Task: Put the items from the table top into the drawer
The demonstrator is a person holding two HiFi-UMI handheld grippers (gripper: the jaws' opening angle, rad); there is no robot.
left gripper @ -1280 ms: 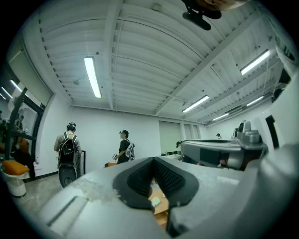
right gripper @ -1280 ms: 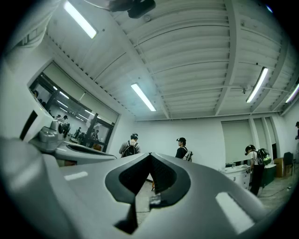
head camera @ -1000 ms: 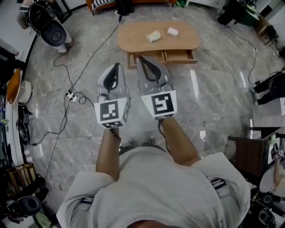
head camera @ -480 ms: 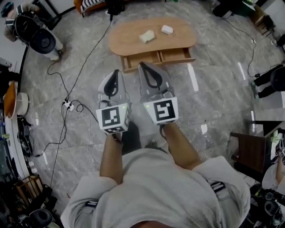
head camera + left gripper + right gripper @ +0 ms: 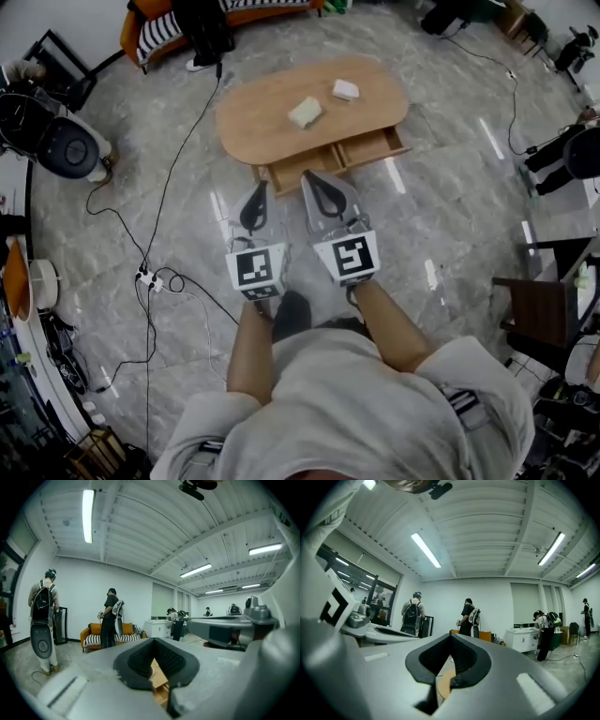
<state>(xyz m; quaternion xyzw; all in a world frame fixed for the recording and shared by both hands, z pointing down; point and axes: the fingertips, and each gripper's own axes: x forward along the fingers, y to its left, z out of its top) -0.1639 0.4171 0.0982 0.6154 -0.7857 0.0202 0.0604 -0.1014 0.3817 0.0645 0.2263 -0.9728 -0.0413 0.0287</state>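
Observation:
A low oval wooden table (image 5: 272, 127) stands ahead of me on the marble floor. On its top lie a pale yellowish block (image 5: 305, 112) and a smaller white item (image 5: 345, 90). Under the front edge, a drawer (image 5: 371, 148) is pulled open, and a second one beside it (image 5: 298, 170) also stands out. My left gripper (image 5: 259, 186) and right gripper (image 5: 313, 175) are held side by side short of the table, both shut and empty. In the left gripper view the left gripper (image 5: 152, 640) frames a bit of the wooden table; the right gripper (image 5: 451, 635) does likewise in its own view.
An orange striped sofa (image 5: 173, 26) with a person (image 5: 202, 28) in front of it lies beyond the table. Cables (image 5: 155, 279) run over the floor at left. A dark side table (image 5: 539, 300) stands at right. Several people (image 5: 411, 616) stand in the room.
I have walked closer to the table, which now lies nearer the grippers. Both grippers have come forward and lower, still shut and empty.

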